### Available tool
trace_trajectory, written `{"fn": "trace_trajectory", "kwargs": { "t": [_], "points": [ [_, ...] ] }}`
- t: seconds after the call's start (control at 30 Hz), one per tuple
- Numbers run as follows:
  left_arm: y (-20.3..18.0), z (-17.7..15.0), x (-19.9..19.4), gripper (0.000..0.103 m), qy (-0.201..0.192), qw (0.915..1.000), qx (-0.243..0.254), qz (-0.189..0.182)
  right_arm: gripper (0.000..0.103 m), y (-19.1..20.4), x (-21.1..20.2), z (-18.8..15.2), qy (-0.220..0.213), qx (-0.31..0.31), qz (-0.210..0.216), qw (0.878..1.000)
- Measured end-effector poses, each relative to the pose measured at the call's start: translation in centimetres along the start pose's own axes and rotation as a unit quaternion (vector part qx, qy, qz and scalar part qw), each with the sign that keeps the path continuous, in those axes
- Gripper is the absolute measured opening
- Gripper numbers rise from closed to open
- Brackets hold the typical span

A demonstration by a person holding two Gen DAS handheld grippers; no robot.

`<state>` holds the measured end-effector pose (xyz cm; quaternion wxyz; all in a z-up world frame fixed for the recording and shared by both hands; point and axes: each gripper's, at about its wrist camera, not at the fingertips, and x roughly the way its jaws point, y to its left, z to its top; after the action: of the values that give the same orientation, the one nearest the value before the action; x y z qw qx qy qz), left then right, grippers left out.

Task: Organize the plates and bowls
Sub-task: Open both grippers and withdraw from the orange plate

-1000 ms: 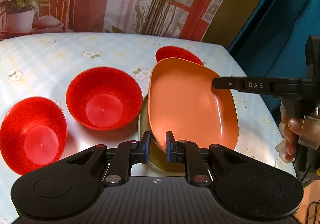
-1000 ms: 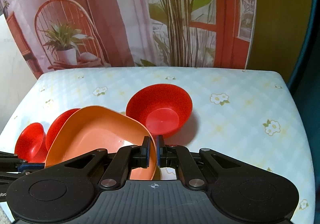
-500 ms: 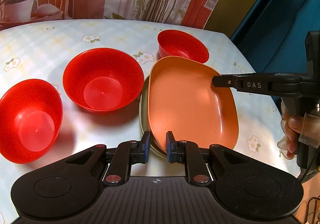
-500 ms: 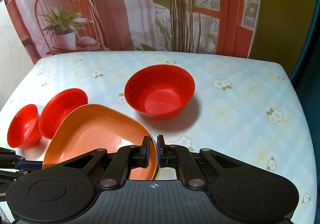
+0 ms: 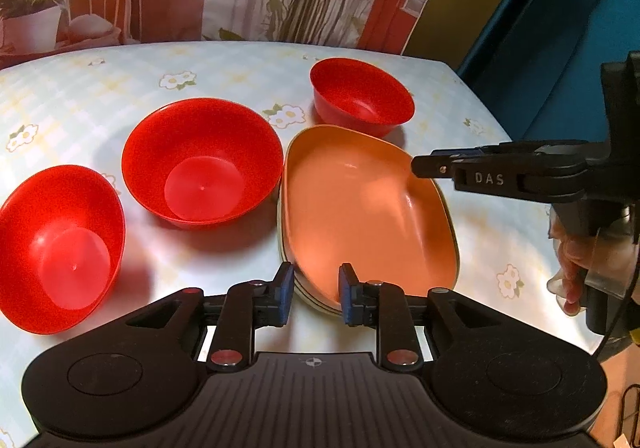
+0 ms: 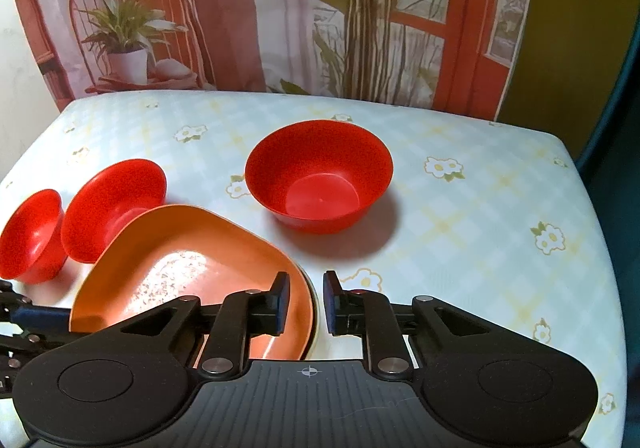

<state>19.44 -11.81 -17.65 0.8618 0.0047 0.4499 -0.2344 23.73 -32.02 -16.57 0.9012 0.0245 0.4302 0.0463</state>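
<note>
An orange plate (image 5: pixel 360 208) lies nested on a pale green plate (image 5: pixel 308 298) on the table; it also shows in the right wrist view (image 6: pixel 180 272). My left gripper (image 5: pixel 314 294) is open, its jaws straddling the near rim of the plates. My right gripper (image 6: pixel 305 306) is open at the opposite rim; it shows from the side in the left wrist view (image 5: pixel 424 166). Three red bowls stand upright: one far (image 5: pixel 360 96), one middle (image 5: pixel 200 160), one near left (image 5: pixel 60 244).
The table (image 6: pixel 480 208) has a pale checked cloth with flowers. Its right edge drops off to a teal wall. A printed backdrop with a plant and a chair stands behind the far edge. The person's hand (image 5: pixel 576 264) holds the right gripper.
Both grippers have opened and let go of the orange plate, which has come down from a tilted, lifted pose onto the green plate. Both cameras now look lower over the table.
</note>
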Motion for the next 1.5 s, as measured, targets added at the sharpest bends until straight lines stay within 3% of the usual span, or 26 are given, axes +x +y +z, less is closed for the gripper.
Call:
{"fn": "trace_trajectory", "kwargs": {
  "t": [0.33,0.73,1.07,1.5],
  "points": [
    [0.4,0.7,-0.8,0.025,-0.03,0.9995,0.001,0.013,0.025,-0.2,0.7,-1.1,0.015,0.006,0.002,1.0],
    [1.3,0.4,0.4,0.025,-0.023,0.9994,-0.004,0.025,0.027,-0.6,1.4,-2.3,0.033,0.011,-0.007,0.999],
    [1.0,0.4,0.7,0.025,-0.019,0.9995,0.002,0.025,0.028,-1.0,1.2,-2.4,0.031,0.018,-0.006,0.999],
    [-0.8,2.0,-1.5,0.025,-0.054,0.9979,0.031,0.016,0.028,-1.4,-1.1,-1.3,-0.002,0.024,0.01,1.0]
  ]
}}
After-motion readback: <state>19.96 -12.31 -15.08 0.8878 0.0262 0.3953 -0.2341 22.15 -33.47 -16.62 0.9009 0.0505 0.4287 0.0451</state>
